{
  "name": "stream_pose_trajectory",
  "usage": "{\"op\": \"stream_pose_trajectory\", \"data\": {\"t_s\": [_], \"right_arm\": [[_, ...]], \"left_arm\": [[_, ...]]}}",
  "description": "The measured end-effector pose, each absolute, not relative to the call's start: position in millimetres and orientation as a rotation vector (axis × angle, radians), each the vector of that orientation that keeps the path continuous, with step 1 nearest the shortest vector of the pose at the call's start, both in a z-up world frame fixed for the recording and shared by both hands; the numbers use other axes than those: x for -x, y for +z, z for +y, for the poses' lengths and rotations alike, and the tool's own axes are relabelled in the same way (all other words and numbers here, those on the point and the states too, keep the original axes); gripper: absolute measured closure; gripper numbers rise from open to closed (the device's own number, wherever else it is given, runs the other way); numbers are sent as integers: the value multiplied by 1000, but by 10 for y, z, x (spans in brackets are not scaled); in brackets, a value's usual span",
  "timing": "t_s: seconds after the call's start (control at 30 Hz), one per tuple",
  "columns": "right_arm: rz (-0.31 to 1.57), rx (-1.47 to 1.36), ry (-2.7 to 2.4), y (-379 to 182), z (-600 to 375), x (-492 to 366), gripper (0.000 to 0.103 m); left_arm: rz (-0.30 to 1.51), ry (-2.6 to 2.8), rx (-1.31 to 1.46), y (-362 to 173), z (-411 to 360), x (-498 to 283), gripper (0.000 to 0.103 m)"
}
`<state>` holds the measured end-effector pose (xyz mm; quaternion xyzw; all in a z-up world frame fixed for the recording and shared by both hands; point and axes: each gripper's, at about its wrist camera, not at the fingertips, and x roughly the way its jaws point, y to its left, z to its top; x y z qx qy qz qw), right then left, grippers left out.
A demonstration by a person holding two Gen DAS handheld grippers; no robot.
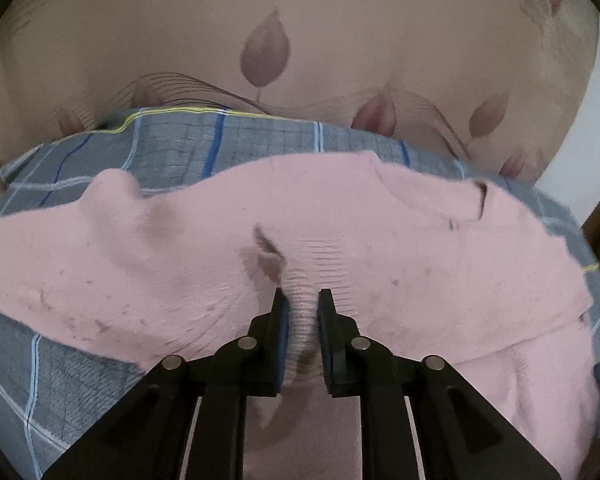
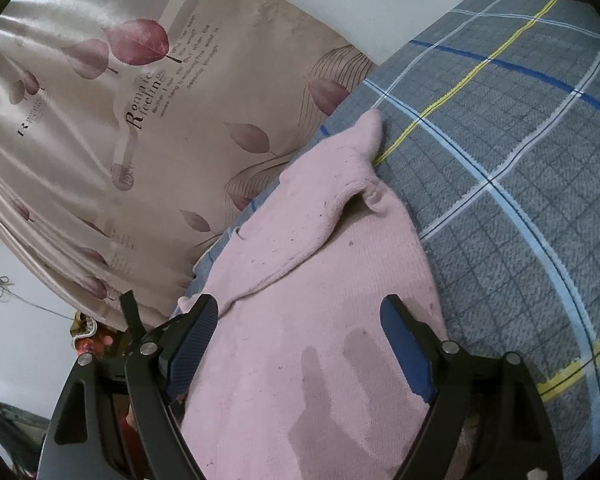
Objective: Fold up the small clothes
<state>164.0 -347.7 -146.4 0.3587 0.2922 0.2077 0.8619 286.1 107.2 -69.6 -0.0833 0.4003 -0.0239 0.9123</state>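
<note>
Pink knit, a small sweater (image 1: 380, 240), lies spread on a grey plaid blanket (image 1: 180, 148) w/ a leaf-print curtain (image 1: 340, 40) behind.

Left wrist view: the left gripper (image 1: 303, 300) has its jaws narrow, pinched on a ribbed ridge of the sweater, prob. a cuff or hem band, bunched up between the pads. Sweater body runs across the whole width of the blanket; the neck opening shows toward the far right, near the blanket's far edge. A hump of fabric sits far left. Blanket is bare along the far edge and at the near-left corner.

Right wrist view: the right gripper (image 2: 300, 320) stands w/ jaws wide, the sweater (image 2: 320, 280) between and under them, pads not pressing on it as far as I can tell. A sleeve or flap lies folded over, its tip reaching up toward the blanket's (image 2: 520, 160) yellow stripe. Sweater sits along the blanket's curtain-side edge; curtain (image 2: 100, 140) hangs just beyond.

Risks, as I judge them: left pinch holds only a thin ridge, so a pull could slip it out or drag just one layer and twist the fold. Right side not gripped, so lifting left alone would skew the sweater. Knit could also snag and drag the blanket along, or slide off the curtain-side edge.
</note>
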Motion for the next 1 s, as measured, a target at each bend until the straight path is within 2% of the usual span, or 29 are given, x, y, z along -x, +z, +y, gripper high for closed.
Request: {"op": "stream_pose_trajectory", "data": {"t_s": [0.1, 0.17, 0.23, 0.4, 0.53, 0.63, 0.9, 0.93, 0.97, 1.0], "right_arm": [[613, -748, 427, -1461, -3477, -1642, 21], [611, -751, 425, -1465, -3488, -1643, 21], [609, -752, 418, -1470, -3492, -1639, 21], [611, -739, 392, -1468, -3482, -1635, 21], [615, -729, 376, -1465, -3472, -1642, 20], [618, -720, 360, -1457, -3462, -1645, 20], [622, -696, 308, -1448, -3422, -1645, 16], [623, -692, 304, -1448, -3418, -1644, 16], [624, -688, 300, -1446, -3412, -1645, 16], [624, -684, 296, -1446, -3410, -1643, 15]], "left_arm": [[785, 11, 217, -540, 1332, -2701, 69], [739, 43, 254, -397, 1630, -2553, 33], [695, 91, 289, -294, 1997, -2423, 16], [700, 202, 542, -301, 3364, -2215, 16], [787, 300, 821, -591, 4481, -2120, 30], [786, 354, 989, -822, 5062, -2012, 30], [746, 299, 1020, -893, 5384, -2231, 33], [730, 299, 1024, -914, 5378, -2230, 46], [724, 307, 1028, -950, 5382, -2229, 64], [714, 303, 1034, -987, 5390, -2231, 74]]}}
